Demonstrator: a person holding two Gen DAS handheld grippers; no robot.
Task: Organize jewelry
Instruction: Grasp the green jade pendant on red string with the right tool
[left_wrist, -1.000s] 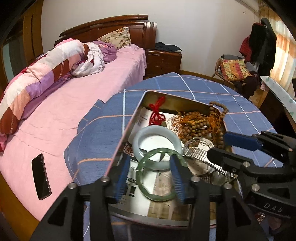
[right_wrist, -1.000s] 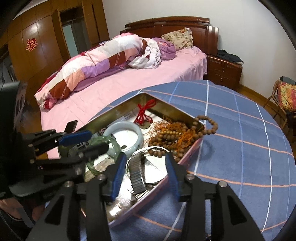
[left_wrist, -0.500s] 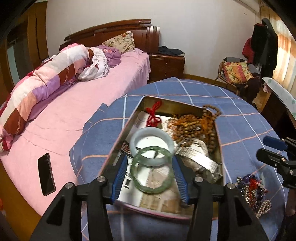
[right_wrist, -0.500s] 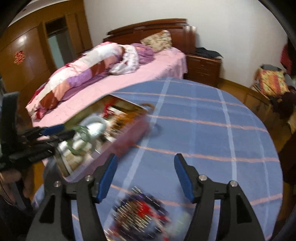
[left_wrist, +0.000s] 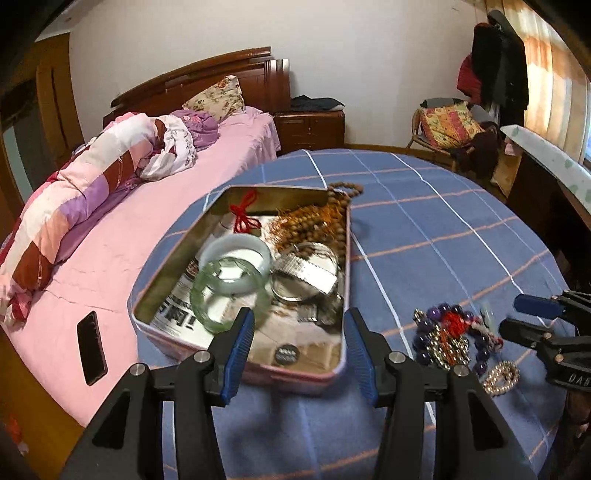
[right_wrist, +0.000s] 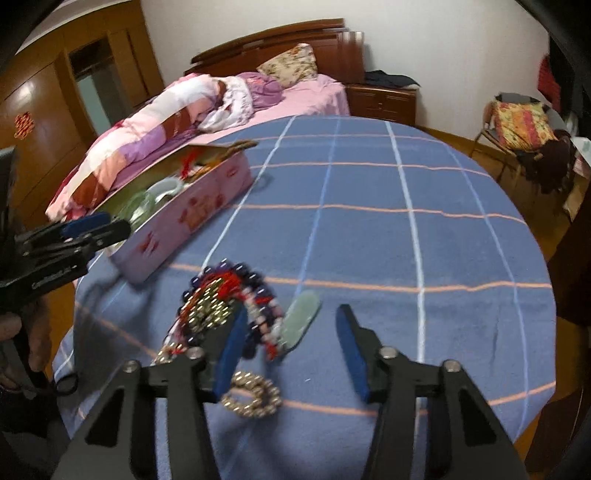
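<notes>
My right claw (right_wrist: 290, 345) hangs spread over the bead pile (right_wrist: 225, 306) beside the tin (right_wrist: 192, 210), its jaws just narrowed, pinching nothing. My left claw (left_wrist: 299, 347) is spread too, empty. I should straddle one strand, squeeze gently and lift straight.

The right hand-held gripper (right_wrist: 291, 350) hangs over the bench (right_wrist: 369, 229), which is covered with a blue checked cloth. Its jaws have just been closing and stand apart; a tangled heap of bead strings (right_wrist: 221, 302) and a pale green pendant (right_wrist: 301, 321) lie just beyond and between them, unpressed. A small beaded bracelet (right_wrist: 253, 398) lies nearer. At left sits a pink tin (right_wrist: 184, 218), with the left hand-held gripper (right_wrist: 98, 225) at its near end.
</notes>
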